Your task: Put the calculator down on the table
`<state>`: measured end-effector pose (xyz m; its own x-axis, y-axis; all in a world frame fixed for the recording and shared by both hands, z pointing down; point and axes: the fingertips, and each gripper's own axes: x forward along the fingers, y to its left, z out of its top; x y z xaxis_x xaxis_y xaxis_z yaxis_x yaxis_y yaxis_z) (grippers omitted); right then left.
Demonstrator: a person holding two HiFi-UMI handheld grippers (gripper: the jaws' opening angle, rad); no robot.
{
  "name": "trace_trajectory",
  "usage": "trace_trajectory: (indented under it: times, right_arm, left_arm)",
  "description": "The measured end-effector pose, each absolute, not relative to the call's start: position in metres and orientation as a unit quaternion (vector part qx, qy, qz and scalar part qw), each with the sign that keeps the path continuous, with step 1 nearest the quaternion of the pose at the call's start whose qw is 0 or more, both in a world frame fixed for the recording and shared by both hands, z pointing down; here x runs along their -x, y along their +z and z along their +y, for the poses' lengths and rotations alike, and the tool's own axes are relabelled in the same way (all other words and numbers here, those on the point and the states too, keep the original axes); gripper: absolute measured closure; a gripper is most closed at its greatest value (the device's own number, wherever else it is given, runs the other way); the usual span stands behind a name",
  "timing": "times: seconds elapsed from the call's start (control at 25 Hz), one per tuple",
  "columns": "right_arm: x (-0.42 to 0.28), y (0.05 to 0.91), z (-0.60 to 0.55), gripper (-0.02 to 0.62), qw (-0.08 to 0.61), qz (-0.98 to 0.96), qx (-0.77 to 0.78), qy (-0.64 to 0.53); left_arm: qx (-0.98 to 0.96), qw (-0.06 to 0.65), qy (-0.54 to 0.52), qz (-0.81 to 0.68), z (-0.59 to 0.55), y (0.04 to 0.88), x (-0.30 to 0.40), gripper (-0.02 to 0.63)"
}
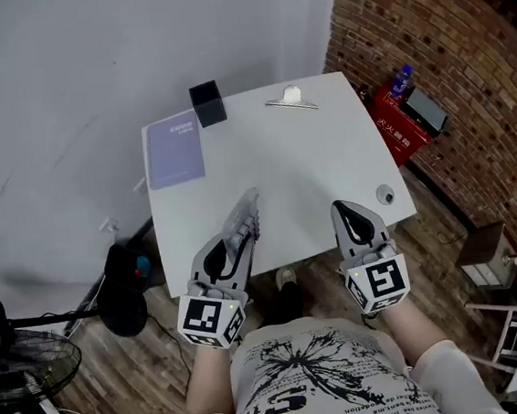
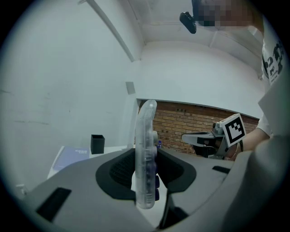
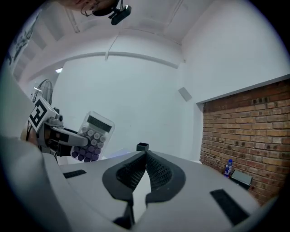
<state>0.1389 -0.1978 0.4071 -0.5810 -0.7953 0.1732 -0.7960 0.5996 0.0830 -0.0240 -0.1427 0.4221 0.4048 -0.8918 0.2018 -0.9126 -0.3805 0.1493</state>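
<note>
A clear calculator (image 1: 244, 219) with purple keys is held on edge by my left gripper (image 1: 233, 243), above the near edge of the white table (image 1: 300, 169). In the left gripper view the calculator (image 2: 146, 136) stands upright between the pads of the left gripper (image 2: 146, 158), which press on its two faces. The right gripper view shows the calculator (image 3: 93, 136) face-on, with the left gripper (image 3: 54, 131) gripping its lower end. My right gripper (image 1: 353, 214) hovers at the table's near right edge, jaws together and empty (image 3: 146, 156).
At the table's far side stand a black pen holder (image 1: 207, 103), a purple notebook (image 1: 174, 150) and a metal clip (image 1: 291, 100). A small round object (image 1: 385, 195) lies near the right edge. A brick wall (image 1: 444, 53) is at the right and a fan (image 1: 18, 365) at the left.
</note>
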Motion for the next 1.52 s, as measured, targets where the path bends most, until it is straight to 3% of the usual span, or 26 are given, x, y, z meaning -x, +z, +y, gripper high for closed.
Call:
trace_trajectory:
  times: [0.72,1.0,1.52]
  right_arm:
    - [-0.077,0.515,-0.380,0.581,0.187,-0.891,-0.406,0.075]
    - [-0.076,0.538,-0.408,0.581,0.207,-0.887,-0.401,0.093]
    - [-0.067,0.537,-0.436,0.580,0.219,-0.900,-0.360,0.110]
  left_arm:
    - [-0.804,0.310,0.100,-0.497,-0.321,0.593,0.040,0.468]
    - [-0.760,0.395,0.059,-0.512,-0.354,0.616,0.049,0.465]
    - [-0.680,0.441,0.080,-0.580,-0.379,0.632,0.070,0.440]
